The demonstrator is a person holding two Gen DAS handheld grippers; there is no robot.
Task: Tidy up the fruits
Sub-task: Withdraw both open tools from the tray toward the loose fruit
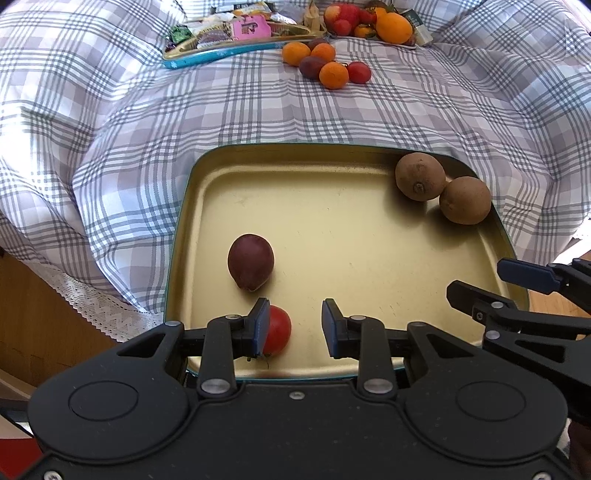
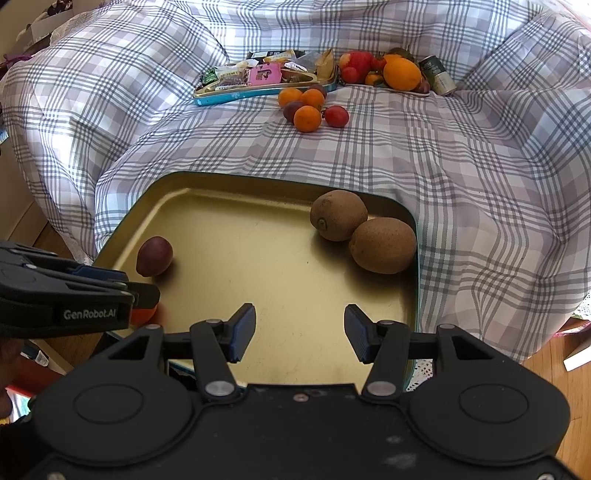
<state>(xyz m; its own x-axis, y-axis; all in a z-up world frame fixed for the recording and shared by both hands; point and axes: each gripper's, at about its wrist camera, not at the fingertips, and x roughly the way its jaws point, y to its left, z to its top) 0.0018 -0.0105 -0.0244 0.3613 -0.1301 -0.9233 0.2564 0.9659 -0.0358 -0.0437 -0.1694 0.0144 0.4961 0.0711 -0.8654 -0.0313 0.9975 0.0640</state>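
A gold tray (image 1: 332, 229) (image 2: 258, 251) lies on the plaid cloth. In it are two brown kiwis (image 1: 420, 176) (image 1: 464, 200) (image 2: 338, 215) (image 2: 382, 245) at the far right corner, a dark purple fruit (image 1: 250, 262) (image 2: 154, 256) at left, and a red tomato (image 1: 277, 329) by the near edge. My left gripper (image 1: 295, 326) is open over the tray; its left pad touches the tomato. My right gripper (image 2: 300, 332) is open and empty above the tray's near edge. Loose small oranges, purple fruits and a red one (image 1: 325, 62) (image 2: 312, 107) lie on the cloth farther back.
A blue tin of wrapped snacks (image 1: 221, 33) (image 2: 258, 79) sits at the back. Beside it a pile with a large orange (image 1: 393, 27) (image 2: 402, 74), red fruits and a can (image 2: 439, 79). Raised folds of cloth ring the area. Wooden floor shows at the lower edges.
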